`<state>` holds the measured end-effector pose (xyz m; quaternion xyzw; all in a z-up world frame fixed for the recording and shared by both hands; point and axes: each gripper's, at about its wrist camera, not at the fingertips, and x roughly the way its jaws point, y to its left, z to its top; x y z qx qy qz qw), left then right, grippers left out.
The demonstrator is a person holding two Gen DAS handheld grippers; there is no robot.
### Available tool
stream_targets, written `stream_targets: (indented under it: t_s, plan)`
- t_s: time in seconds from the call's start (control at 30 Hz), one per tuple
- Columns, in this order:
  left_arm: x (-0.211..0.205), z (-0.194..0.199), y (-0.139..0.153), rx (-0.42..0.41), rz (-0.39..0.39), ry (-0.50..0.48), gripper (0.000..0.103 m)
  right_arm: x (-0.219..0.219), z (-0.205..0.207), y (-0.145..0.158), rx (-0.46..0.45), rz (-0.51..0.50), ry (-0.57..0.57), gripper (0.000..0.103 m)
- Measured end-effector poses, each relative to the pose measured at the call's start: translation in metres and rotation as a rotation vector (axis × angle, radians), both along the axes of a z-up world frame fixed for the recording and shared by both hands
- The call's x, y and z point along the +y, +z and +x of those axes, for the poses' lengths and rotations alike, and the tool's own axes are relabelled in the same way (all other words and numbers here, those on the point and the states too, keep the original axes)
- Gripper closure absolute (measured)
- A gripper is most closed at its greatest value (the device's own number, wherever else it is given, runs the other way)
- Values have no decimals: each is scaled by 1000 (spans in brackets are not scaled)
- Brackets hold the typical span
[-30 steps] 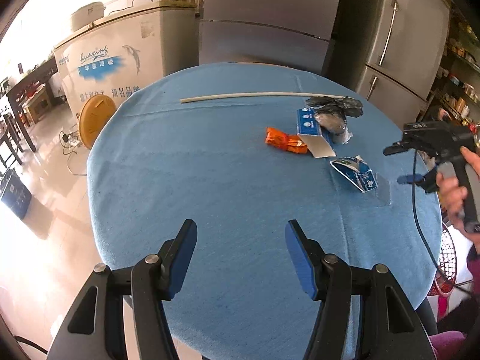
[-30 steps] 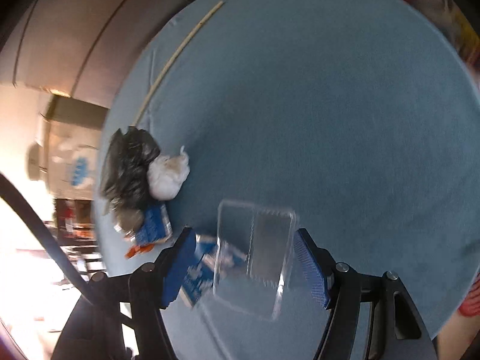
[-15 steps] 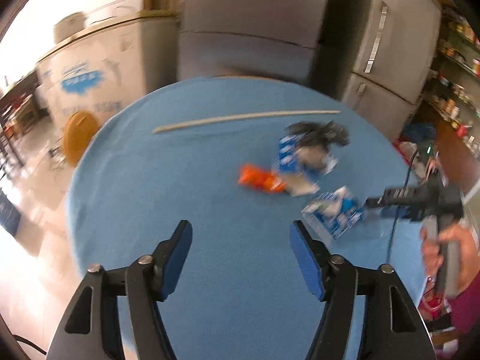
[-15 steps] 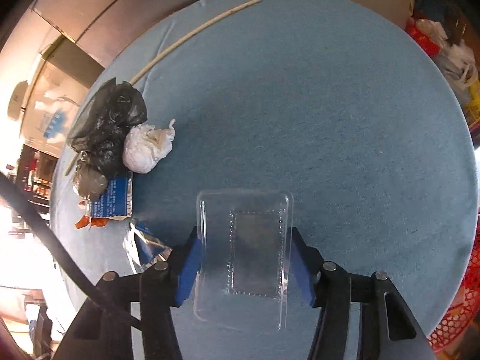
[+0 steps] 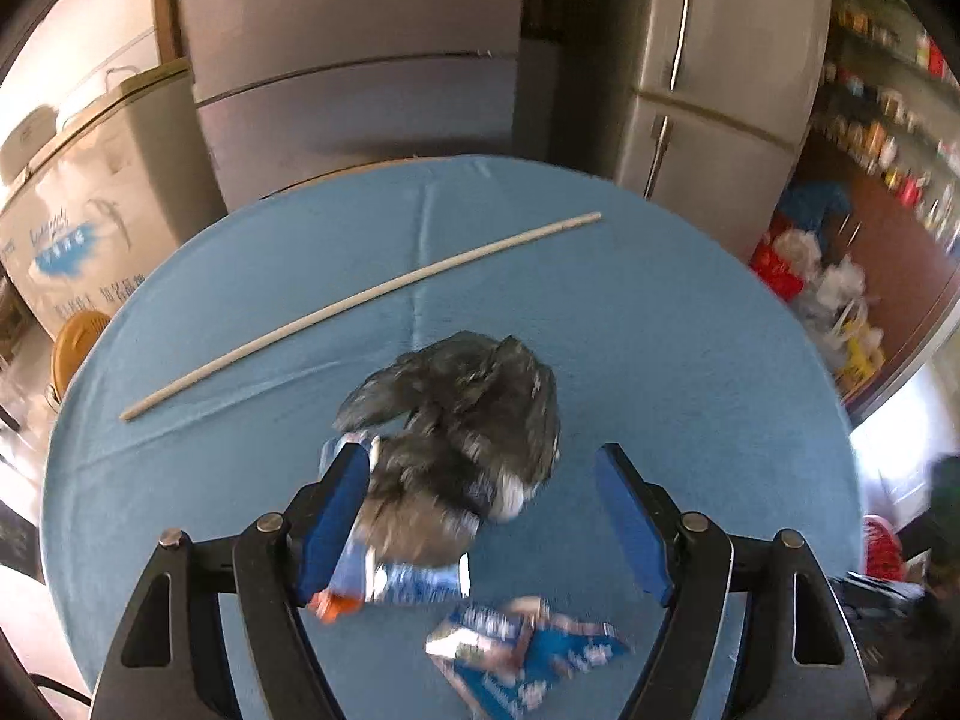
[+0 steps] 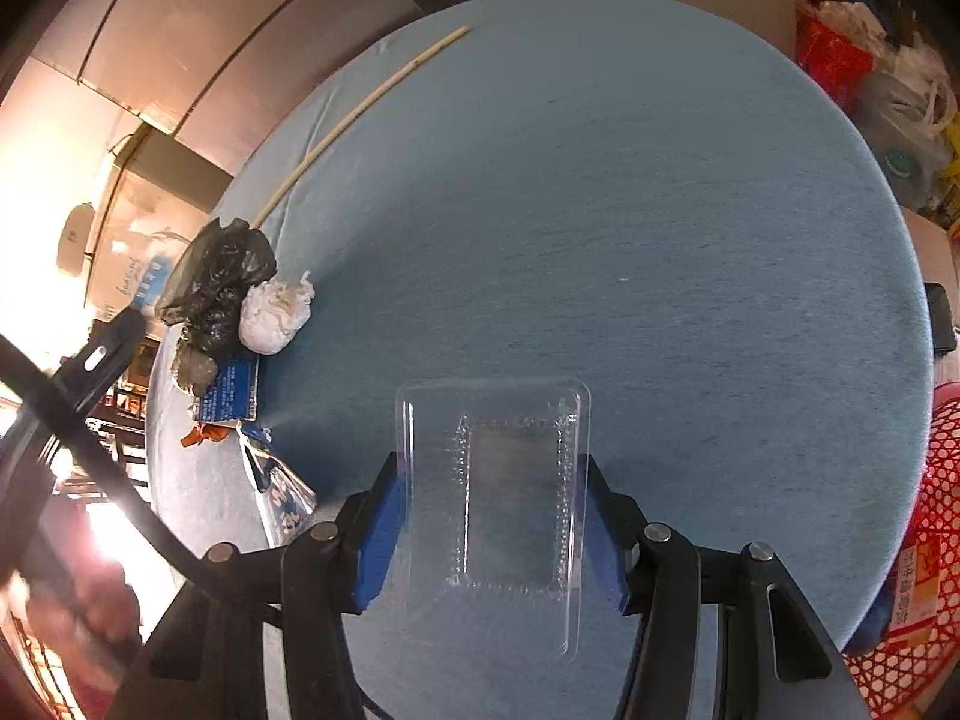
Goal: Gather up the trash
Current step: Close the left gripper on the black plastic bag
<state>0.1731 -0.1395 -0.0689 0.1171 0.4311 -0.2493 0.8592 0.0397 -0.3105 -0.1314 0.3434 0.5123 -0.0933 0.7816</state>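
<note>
On the round table (image 5: pixel 690 312) with its blue cloth, the trash is gathered in one loose cluster: a crumpled black bag (image 5: pixel 462 414) lies over a blue-and-white packet (image 5: pixel 414 579), with an orange wrapper (image 5: pixel 332 605) at the near left, a second blue packet (image 5: pixel 522 660) nearest the camera, and a long pale stick (image 5: pixel 360 306) lying well apart beyond. The left gripper (image 5: pixel 483 525) is held above the black bag with its jaws opening and nothing pressed between them; the bag should be centred between the pads before closing, so that the loose film is bunched and not pinched at one edge. The right gripper (image 6: pixel 489 540) is closed on a clear plastic tray (image 6: pixel 498 498), its pads pressed on the tray's long sides. The thin tray is judged easily crushed or sprung loose, so only a light squeeze should be kept. A white wad (image 6: pixel 273 318) beside the bag remains to be collected.
</note>
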Motion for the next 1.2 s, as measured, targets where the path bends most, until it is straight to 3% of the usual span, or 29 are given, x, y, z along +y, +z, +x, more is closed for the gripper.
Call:
stream_targets:
  t_s: [0.07,0.17,0.2,0.23,0.3,0.5,0.6,0.83,0.93,1.0,1.07,1.1,1.17,1.2]
  plan:
    - [-11,13,-7,-11,48,25,25,0,-6,0,-12,5,4,46]
    - [-11,31,-12,18,33,59,26,-3,-15,0,-37,13,26,46]
    - [-9,38,-15,36,22,76,35,-1,-15,0,-44,15,32,46]
    - [-7,45,-18,64,17,91,54,0,-15,0,-52,17,37,46]
    - [-5,54,-26,129,3,99,78,0,-15,-1,-64,21,48,46]
    - [6,48,-26,152,-42,116,98,-3,-22,1,-91,44,44,46]
    - [14,28,-11,97,-48,98,101,-6,-31,7,-107,34,30,46]
    - [44,-32,31,-32,-116,78,101,-4,-46,22,-163,15,14,46]
    - [51,-47,45,-106,-103,58,101,1,-54,31,-187,6,11,46]
    - [55,-43,46,-91,-105,50,101,3,-60,37,-196,2,5,46]
    - [55,-35,41,-43,-97,38,88,6,-68,42,-206,-12,4,46]
    - [53,-31,35,-23,-82,36,65,7,-72,45,-212,-19,5,46]
    - [47,-24,20,-26,-42,48,39,7,-79,46,-217,-22,-2,46]
    - [43,-23,14,-29,-25,47,39,7,-80,45,-215,-21,-5,46]
